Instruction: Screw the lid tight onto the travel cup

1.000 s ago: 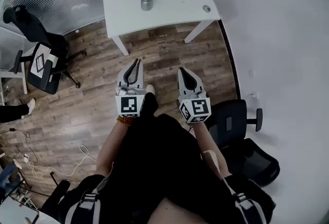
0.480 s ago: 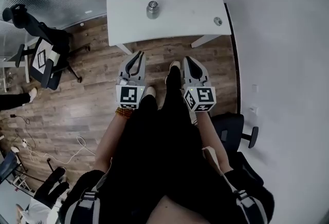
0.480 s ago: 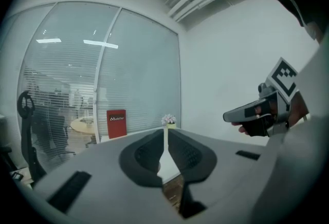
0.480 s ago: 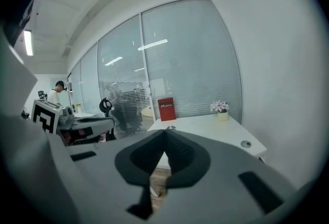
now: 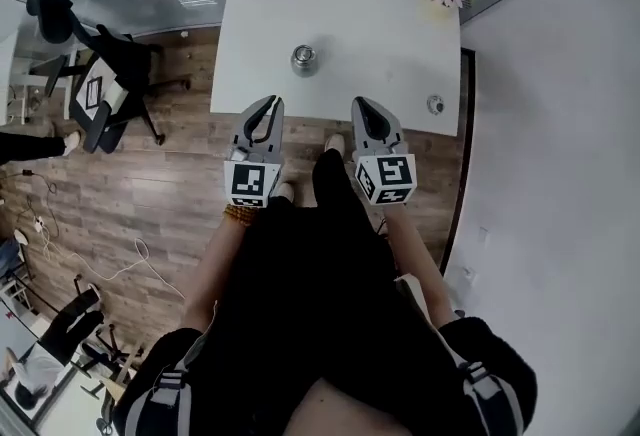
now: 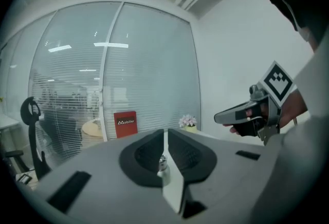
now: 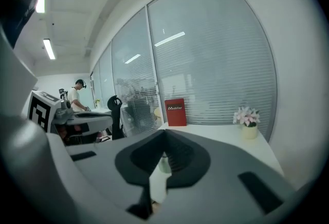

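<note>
Nearest, the left gripper (image 5: 268, 106) and right gripper (image 5: 360, 108) are both clenched on nothing, side by side over the near edge of the white bench (image 5: 350, 14). The small round grey lid (image 5: 435, 104) lies by the right front corner. The squat silvery metal travel cup (image 5: 304, 59) stands further in, well apart from it. This looks like the approach. Next, the jaws must part, one gripper steadying the cup and the other fetching the lid.

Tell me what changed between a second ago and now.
The person has walked up to the white table, so the left gripper and the right gripper have moved forward until their tips reach its near edge in the head view. Nothing was grasped or released: both stay shut and empty, side by side. The travel cup and lid sit where they were.
</note>
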A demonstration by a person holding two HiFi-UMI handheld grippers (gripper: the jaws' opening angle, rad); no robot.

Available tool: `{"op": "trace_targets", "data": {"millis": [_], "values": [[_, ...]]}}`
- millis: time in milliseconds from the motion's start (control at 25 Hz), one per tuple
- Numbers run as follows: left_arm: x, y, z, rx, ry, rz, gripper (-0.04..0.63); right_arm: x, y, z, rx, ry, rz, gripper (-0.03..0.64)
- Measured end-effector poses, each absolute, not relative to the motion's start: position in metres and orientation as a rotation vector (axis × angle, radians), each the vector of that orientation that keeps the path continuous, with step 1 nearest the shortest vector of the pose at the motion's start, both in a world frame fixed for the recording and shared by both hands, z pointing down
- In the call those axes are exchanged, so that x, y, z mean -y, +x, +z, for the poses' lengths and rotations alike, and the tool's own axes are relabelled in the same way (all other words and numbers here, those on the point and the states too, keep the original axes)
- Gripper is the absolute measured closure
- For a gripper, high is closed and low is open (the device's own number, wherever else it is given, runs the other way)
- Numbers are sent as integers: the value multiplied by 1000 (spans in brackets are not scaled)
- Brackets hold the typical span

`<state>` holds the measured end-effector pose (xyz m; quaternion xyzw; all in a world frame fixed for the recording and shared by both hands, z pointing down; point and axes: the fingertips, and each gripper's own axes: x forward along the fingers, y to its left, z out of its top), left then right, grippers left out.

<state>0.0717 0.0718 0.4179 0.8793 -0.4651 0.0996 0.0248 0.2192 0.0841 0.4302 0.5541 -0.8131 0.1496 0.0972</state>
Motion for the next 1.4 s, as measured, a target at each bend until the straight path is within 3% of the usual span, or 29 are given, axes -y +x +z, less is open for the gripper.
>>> {"op": "trace_targets", "data": {"millis": [400, 920, 1240, 1400], "values": [[-30, 93, 423, 1610, 2560, 338, 565, 12, 251, 438, 2525, 1385, 364, 618], [8, 74, 466, 1486, 2561, 327, 560, 60, 204, 462, 2500, 1029, 238, 618], [35, 73, 525, 1077, 2711, 428, 349, 73, 145, 481, 2409, 715, 196, 607], [38, 78, 562, 817, 2821, 528, 293, 66, 116, 503, 2290, 425, 7, 487]]}}
